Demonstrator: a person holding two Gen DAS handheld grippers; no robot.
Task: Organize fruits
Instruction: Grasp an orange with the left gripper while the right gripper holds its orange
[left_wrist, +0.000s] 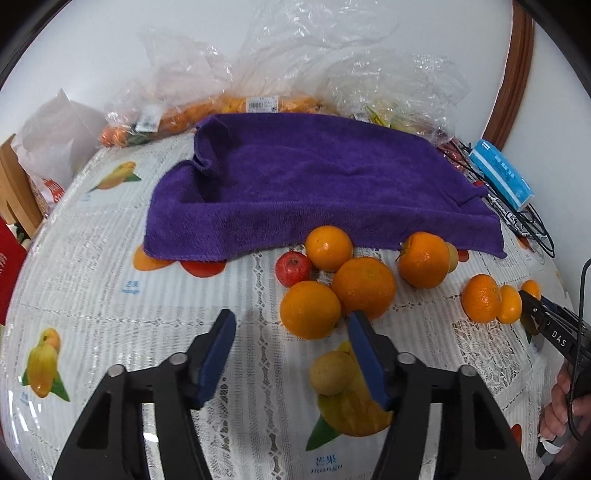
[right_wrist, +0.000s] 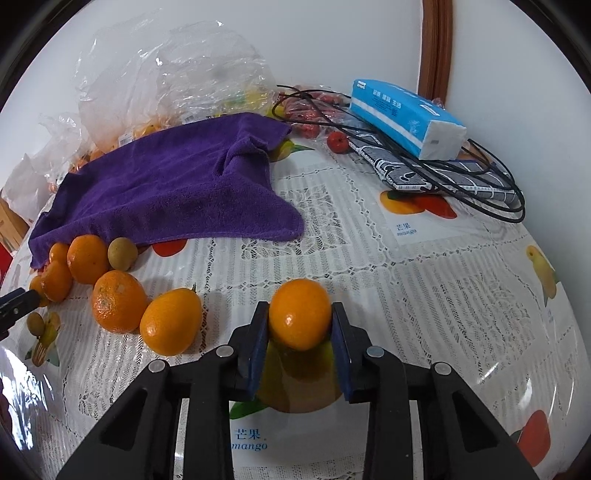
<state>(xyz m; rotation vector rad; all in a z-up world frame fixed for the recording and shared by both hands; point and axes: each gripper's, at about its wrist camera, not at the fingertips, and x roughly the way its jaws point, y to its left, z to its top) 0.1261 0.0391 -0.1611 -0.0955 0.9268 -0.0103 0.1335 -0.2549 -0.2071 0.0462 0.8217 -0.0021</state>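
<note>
With our right gripper (right_wrist: 300, 326) pinching an orange (right_wrist: 299, 317) by its sides and our left gripper (left_wrist: 291, 334) wide open and empty, a loose squeeze could let it roll across the table (right_wrist: 424, 302).

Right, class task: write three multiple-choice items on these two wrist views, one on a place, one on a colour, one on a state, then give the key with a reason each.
1. Where does the tissue pack lie?
A. on the towel
B. on the black cables near the wall
C. between the left fingers

2. What colour is the towel?
A. purple
B. green
C. white

3. What is the state of the right gripper?
A. open and empty
B. shut on a small orange
C. out of view

Key: 1 B, it rests on the cable pile. 2 A, purple in both views. 3 B, both pads touch the small orange.
</note>
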